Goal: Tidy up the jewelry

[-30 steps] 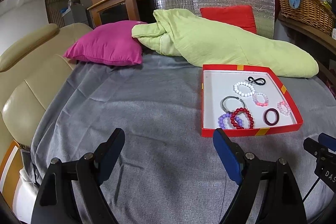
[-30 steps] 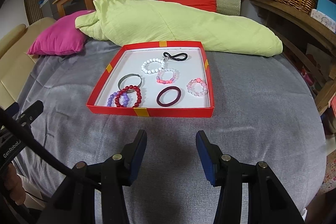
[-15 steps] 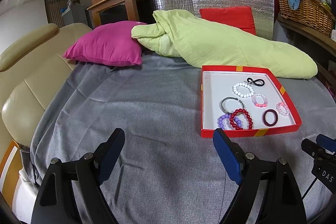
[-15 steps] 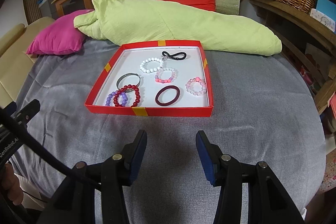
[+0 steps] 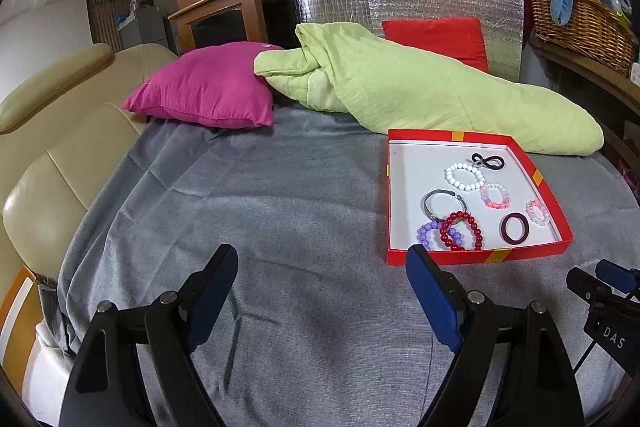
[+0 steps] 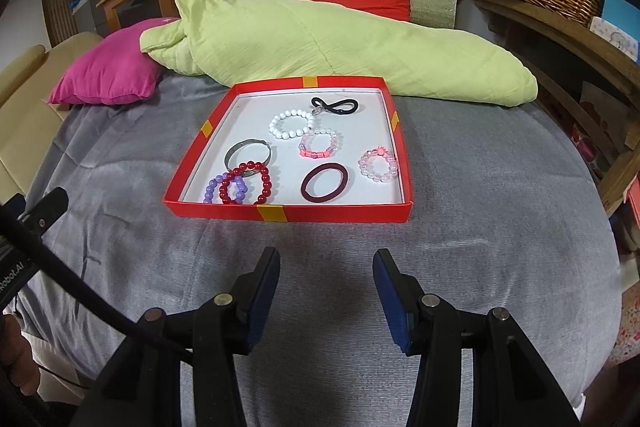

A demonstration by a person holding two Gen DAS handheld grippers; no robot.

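In the left wrist view, the red tray (image 5: 476, 254) of bracelets is seen ahead and rightward of the left tool (image 5: 320, 301), jaws spread, empty. In the right wrist view, it lies straight ahead of the right tool (image 6: 326, 297), likewise spread, empty, judged nearer.

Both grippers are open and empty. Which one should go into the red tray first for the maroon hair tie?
Right. The right gripper faces the red tray head-on, with the maroon hair tie just past the near wall. The left gripper points mostly at bare grey cloth, with the tray off to its right.
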